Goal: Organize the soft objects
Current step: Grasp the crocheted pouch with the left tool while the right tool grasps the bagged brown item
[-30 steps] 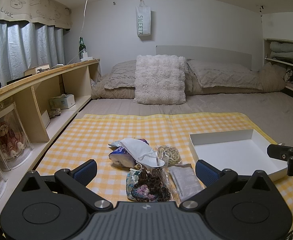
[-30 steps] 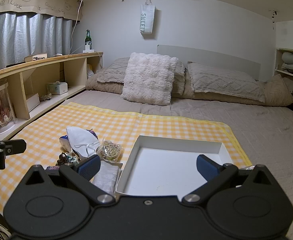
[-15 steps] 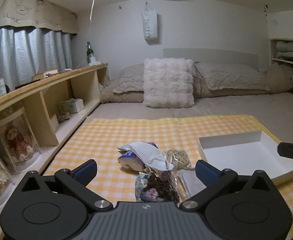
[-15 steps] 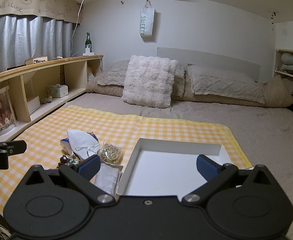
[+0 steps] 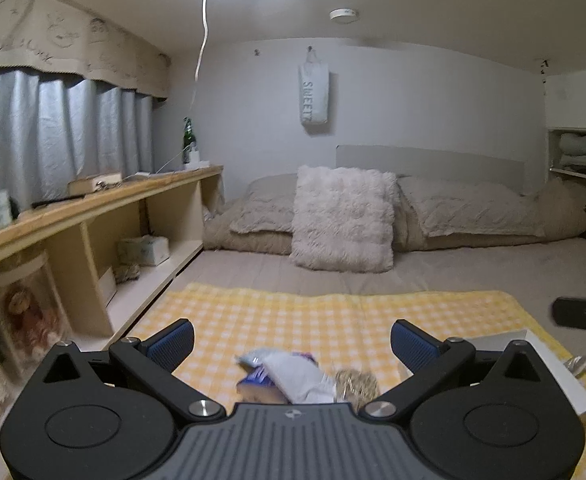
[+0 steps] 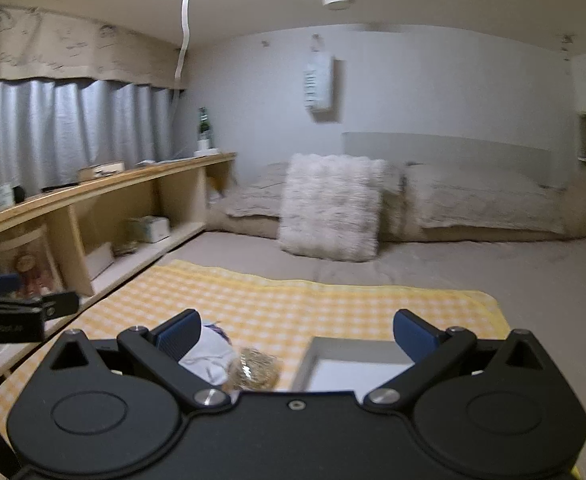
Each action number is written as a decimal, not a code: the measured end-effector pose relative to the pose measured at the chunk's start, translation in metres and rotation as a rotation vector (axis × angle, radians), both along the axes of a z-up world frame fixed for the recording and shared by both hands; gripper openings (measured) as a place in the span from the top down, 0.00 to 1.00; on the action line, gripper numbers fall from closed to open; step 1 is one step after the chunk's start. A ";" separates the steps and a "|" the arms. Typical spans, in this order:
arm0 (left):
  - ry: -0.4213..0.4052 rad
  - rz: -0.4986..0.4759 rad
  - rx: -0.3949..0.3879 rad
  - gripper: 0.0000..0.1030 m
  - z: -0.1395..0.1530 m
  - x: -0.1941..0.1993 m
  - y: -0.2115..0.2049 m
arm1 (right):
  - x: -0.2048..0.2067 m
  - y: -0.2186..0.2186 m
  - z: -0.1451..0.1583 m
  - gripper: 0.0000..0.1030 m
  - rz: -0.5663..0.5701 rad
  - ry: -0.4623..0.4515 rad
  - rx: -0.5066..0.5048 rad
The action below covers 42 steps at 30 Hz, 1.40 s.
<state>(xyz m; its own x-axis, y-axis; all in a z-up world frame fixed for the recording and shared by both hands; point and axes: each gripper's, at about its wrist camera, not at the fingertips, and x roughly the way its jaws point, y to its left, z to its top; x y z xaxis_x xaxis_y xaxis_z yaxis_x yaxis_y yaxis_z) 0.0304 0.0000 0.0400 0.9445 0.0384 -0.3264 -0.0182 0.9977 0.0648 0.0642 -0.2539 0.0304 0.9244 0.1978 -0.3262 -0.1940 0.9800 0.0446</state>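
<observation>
- Left claw spread wide, nothing between its blue pads; it hangs above the yellow checked cloth on the bed.
- Right claw likewise spread, empty, over the same cloth w/ the white box just below it.
- Soft things sit in a small heap on the cloth, partly hidden behind the claw bodies: white face mask lying on top of a blue-and-white packet, bag of tan rubber bands touching the mask's right side.
- Box is right of the heap, near but apart from it; only its left edge & some inner floor show in the right wrist view, inside looks bare as far as visible.
- In the left wrist view the box corner pokes out behind the right finger.
- Each claw shows at the edge of the other's view, blurred.
- Fluffy white cushion leans upright against grey pillows at the head of the bed, well apart from the heap.
- Wooden shelf runs along the left wall, green bottle at its far end.
</observation>
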 end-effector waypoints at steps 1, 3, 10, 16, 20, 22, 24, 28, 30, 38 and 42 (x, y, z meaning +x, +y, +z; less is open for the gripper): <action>-0.003 -0.006 0.001 0.00 0.003 0.004 -0.002 | 0.008 0.003 0.004 0.00 0.017 -0.001 -0.005; -0.004 -0.022 0.011 0.00 0.008 0.017 -0.004 | 0.021 0.009 0.007 0.00 0.036 -0.019 -0.009; 0.110 -0.032 0.068 0.00 -0.012 0.066 -0.007 | 0.083 0.025 0.002 0.00 0.043 0.046 -0.005; 0.376 -0.213 0.044 0.05 -0.063 0.097 0.003 | 0.126 0.026 -0.027 0.00 0.098 0.208 0.072; 0.501 -0.271 0.084 0.12 -0.096 0.108 0.004 | 0.155 0.029 -0.057 0.01 0.121 0.368 0.168; 0.528 -0.275 0.105 0.20 -0.108 0.110 0.002 | 0.167 0.038 -0.073 0.12 0.134 0.420 0.182; 0.553 -0.286 0.107 0.27 -0.116 0.114 0.002 | 0.180 0.048 -0.091 0.18 0.160 0.479 0.211; 0.611 -0.315 0.153 0.29 -0.131 0.126 -0.005 | 0.197 0.073 -0.132 0.30 0.222 0.640 0.243; 0.631 -0.323 0.159 0.31 -0.135 0.136 -0.006 | 0.203 0.088 -0.147 0.33 0.254 0.711 0.229; 0.739 -0.335 0.163 0.52 -0.159 0.155 0.001 | 0.231 0.115 -0.191 0.52 0.218 0.866 0.191; 0.778 -0.357 0.168 0.55 -0.168 0.158 0.004 | 0.238 0.122 -0.202 0.68 0.245 0.901 0.168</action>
